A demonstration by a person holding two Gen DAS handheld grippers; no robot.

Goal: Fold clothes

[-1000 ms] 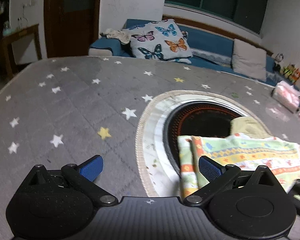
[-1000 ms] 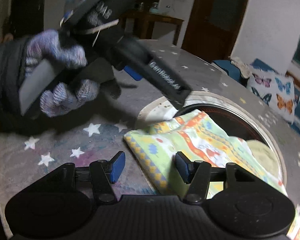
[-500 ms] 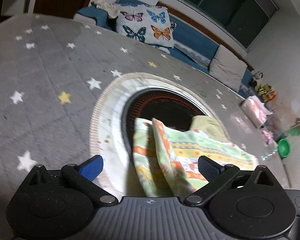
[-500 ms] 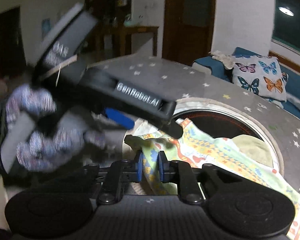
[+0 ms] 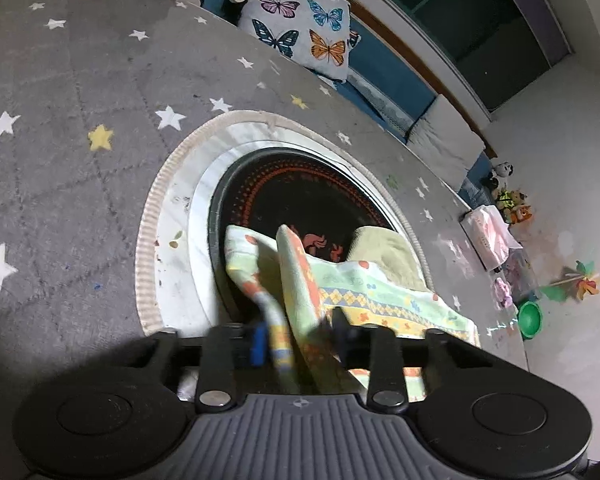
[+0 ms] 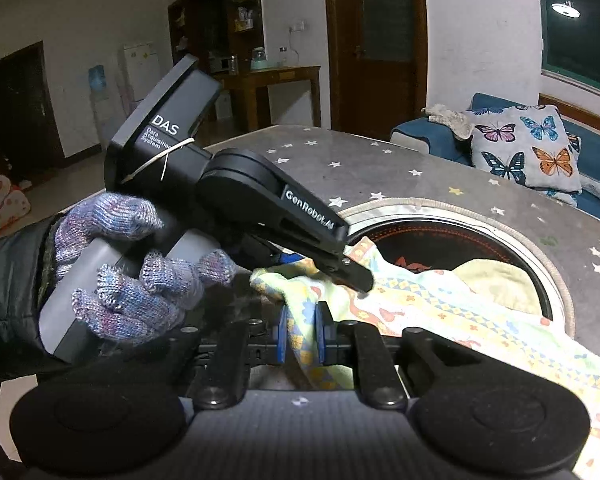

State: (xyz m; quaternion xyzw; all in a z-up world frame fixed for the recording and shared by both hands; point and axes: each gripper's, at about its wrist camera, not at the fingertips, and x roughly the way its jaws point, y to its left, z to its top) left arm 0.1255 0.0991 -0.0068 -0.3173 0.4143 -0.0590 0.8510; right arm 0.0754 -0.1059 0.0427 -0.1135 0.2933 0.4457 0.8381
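Observation:
A patterned green, yellow and orange cloth [image 5: 380, 292] [image 6: 440, 312] lies across the round black inset [image 5: 308, 200] of the table. Its near edge is lifted in folds. My left gripper [image 5: 300, 338] is closing, and a bunched fold of the cloth fills the gap between its pads. In the right wrist view the left gripper [image 6: 326, 270] reaches in from the left, held by a gloved hand [image 6: 132, 280]. My right gripper [image 6: 301, 338] is shut on the cloth's raised corner, close beside the left one. A plain yellowish cloth [image 5: 384, 252] [image 6: 496, 280] lies under the far side.
A grey star-patterned cover [image 5: 80, 80] spreads over the table around the inset. A pink tissue pack [image 5: 488, 236] sits at the table's right edge. Behind the table stands a blue sofa with a butterfly pillow [image 5: 304, 32] [image 6: 524, 148].
The left gripper's jaws went from wide apart to closed in on a cloth fold, and its view rolled. The right gripper shut on the cloth's corner and lifted it.

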